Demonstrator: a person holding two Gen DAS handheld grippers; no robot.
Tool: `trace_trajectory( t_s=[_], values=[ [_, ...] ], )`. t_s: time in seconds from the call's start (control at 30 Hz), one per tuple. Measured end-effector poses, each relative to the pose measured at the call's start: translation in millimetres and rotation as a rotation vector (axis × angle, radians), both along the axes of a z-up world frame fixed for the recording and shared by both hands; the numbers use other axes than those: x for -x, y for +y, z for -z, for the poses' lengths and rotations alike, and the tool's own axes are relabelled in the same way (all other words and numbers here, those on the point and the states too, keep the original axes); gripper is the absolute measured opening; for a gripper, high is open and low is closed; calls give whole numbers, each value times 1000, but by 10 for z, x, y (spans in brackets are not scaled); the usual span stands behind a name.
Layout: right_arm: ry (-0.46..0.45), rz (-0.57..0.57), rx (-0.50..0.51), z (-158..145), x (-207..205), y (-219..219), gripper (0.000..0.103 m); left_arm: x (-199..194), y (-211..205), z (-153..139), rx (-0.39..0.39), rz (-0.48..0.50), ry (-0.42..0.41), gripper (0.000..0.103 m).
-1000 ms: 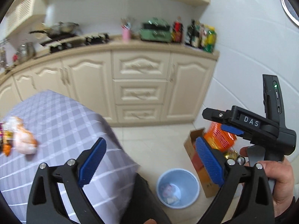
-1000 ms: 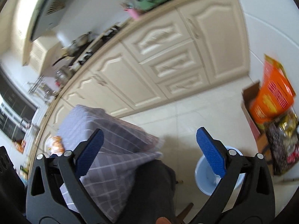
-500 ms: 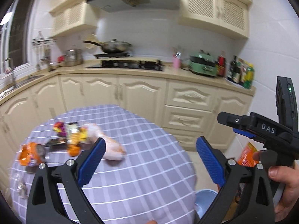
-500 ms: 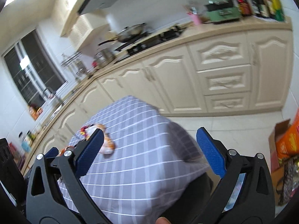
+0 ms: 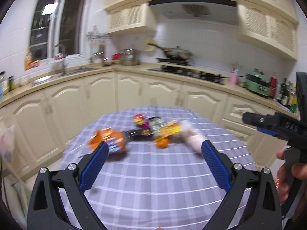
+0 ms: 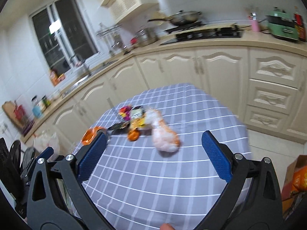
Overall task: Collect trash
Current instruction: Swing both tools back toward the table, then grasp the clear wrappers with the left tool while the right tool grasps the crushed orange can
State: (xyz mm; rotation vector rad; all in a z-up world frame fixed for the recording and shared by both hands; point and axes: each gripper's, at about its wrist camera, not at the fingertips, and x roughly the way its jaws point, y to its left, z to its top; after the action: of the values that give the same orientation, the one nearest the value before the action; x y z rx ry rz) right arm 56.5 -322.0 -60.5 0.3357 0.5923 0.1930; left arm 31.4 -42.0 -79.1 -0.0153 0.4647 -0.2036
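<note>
Several pieces of trash lie in a row on the checked tablecloth (image 5: 153, 172): an orange snack bag (image 5: 110, 140), a small orange item (image 5: 162, 142), yellow and purple wrappers (image 5: 153, 126) and a pale crumpled bag (image 5: 191, 138). My left gripper (image 5: 153, 164) is open and empty, above the near part of the table. My right gripper (image 6: 153, 153) is open and empty too, with the pale bag (image 6: 166, 136), the small orange item (image 6: 133, 134) and the orange snack bag (image 6: 90, 135) ahead of it. The right gripper's body shows at the right edge of the left view (image 5: 278, 128).
Cream kitchen cabinets (image 5: 134, 92) and a counter with a hob (image 5: 184, 72), a pan and bottles run behind the table. A cardboard box with an orange bag (image 6: 297, 180) stands on the floor at the right. The trash bin is out of view.
Both views have swung up and left from the floor and the blue bin to the table. The trash now sits in the middle of both views. Both grippers stayed open.
</note>
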Motion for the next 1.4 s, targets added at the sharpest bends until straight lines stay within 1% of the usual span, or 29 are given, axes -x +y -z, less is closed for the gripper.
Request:
trace_trajectory(
  t_s=[0.17, 0.27, 0.4, 0.5, 0.6, 0.67, 0.7, 0.73, 0.77, 0.8, 0.83, 0.9, 0.93, 0.97, 1.0, 1.03, 1.07, 1.13, 1.23, 1.27, 1.4],
  values=[
    [26, -71, 28, 87, -185, 403, 97, -79, 574, 274, -15, -136, 62, 95],
    [45, -108, 51, 149, -295, 635, 97, -143, 836, 415, -17, -189, 97, 95],
    [73, -151, 83, 245, -452, 888, 97, -285, 1008, 561, -37, -218, 139, 95],
    [97, -180, 100, 335, -589, 1069, 97, -458, 1084, 669, -46, -213, 179, 95],
    [123, -211, 115, 443, -758, 1278, 97, -581, 1111, 740, -53, -207, 201, 95],
    [139, -230, 118, 506, -864, 1411, 97, -656, 1101, 787, -58, -194, 221, 86],
    [143, -238, 118, 530, -900, 1445, 97, -693, 1098, 814, -58, -181, 236, 75],
    [152, -252, 121, 573, -978, 1543, 97, -739, 1087, 857, -57, -166, 256, 66],
    [158, -257, 124, 598, -1037, 1597, 97, -774, 1085, 892, -57, -158, 269, 63],
    [163, -261, 127, 622, -1086, 1655, 97, -809, 1087, 930, -59, -152, 284, 55],
    [172, -273, 130, 659, -1164, 1753, 97, -851, 1092, 981, -56, -145, 301, 53],
    [193, -288, 136, 734, -1297, 1902, 97, -873, 1112, 1006, -37, -134, 303, 50],
    [202, -294, 136, 769, -1359, 1970, 97, -876, 1114, 1004, -32, -127, 302, 43],
    [209, -297, 137, 796, -1398, 2018, 95, -874, 1116, 1001, -30, -122, 299, 43],
    [219, -300, 137, 832, -1451, 2070, 93, -874, 1117, 1002, -27, -121, 298, 42],
    [238, -305, 139, 881, -1511, 2130, 85, -866, 1121, 1007, -18, -116, 296, 42],
    [257, -312, 138, 928, -1557, 2169, 69, -858, 1125, 1008, -13, -114, 295, 41],
    [280, -325, 122, 998, -1612, 2202, 46, -821, 1143, 1006, -3, -117, 289, 41],
    [263, -332, 118, 969, -1547, 2162, 41, -753, 1182, 969, 15, -130, 272, 41],
    [259, -337, 111, 954, -1512, 2135, 37, -723, 1196, 955, 22, -134, 265, 41],
    [232, -338, 106, 875, -1321, 1987, 36, -632, 1209, 873, 43, -146, 240, 41]
  ],
)
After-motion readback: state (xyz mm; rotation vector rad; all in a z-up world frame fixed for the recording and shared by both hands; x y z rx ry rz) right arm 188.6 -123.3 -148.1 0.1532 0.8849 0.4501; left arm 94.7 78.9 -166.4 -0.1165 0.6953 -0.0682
